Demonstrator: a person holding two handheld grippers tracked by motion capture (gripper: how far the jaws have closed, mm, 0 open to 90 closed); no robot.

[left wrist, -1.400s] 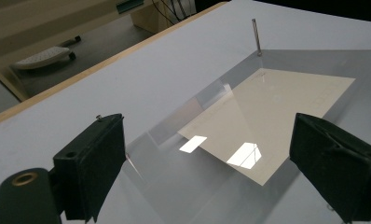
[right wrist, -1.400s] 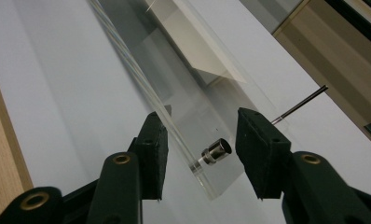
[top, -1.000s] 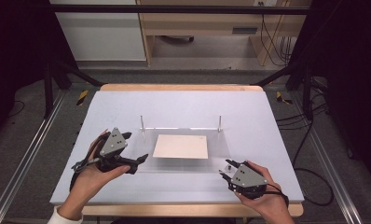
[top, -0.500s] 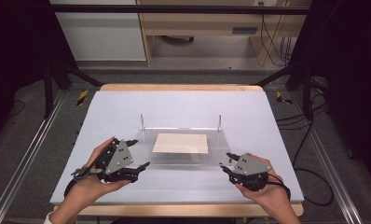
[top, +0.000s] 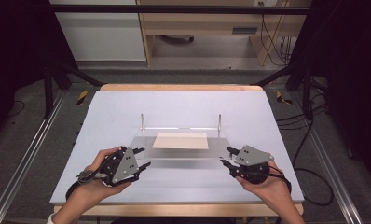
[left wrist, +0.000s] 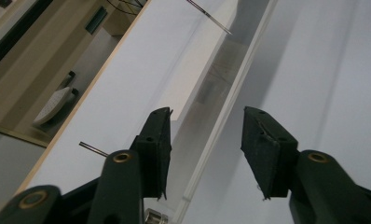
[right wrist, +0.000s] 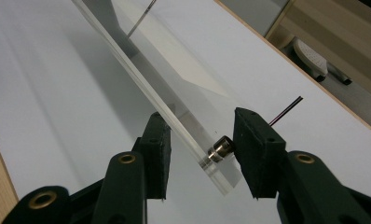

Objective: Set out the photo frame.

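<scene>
A clear acrylic plate [top: 174, 155] lies flat on the white table, with a cream sheet [top: 180, 141] on it and two thin upright rods [top: 142, 120] along its far edge. My left gripper [top: 142, 158] is open at the plate's left end; in the left gripper view [left wrist: 207, 144] the plate's edge [left wrist: 221, 107] runs between the jaws. My right gripper [top: 226, 157] is open at the right end. In the right gripper view [right wrist: 207, 149] the plate's corner and a small metal fitting [right wrist: 219, 148] sit between the jaws, with no visible contact.
The white table top [top: 183, 105] has a wooden rim. Metal rails [top: 30, 149] run along both sides, with cables [top: 309, 172] on the floor at the right. A wooden desk [top: 197, 23] stands beyond the far edge.
Both hands have closed in on the plate's ends. The left gripper dropped lower and moved right. The right gripper moved slightly forward. The plate and sheet have not moved.
</scene>
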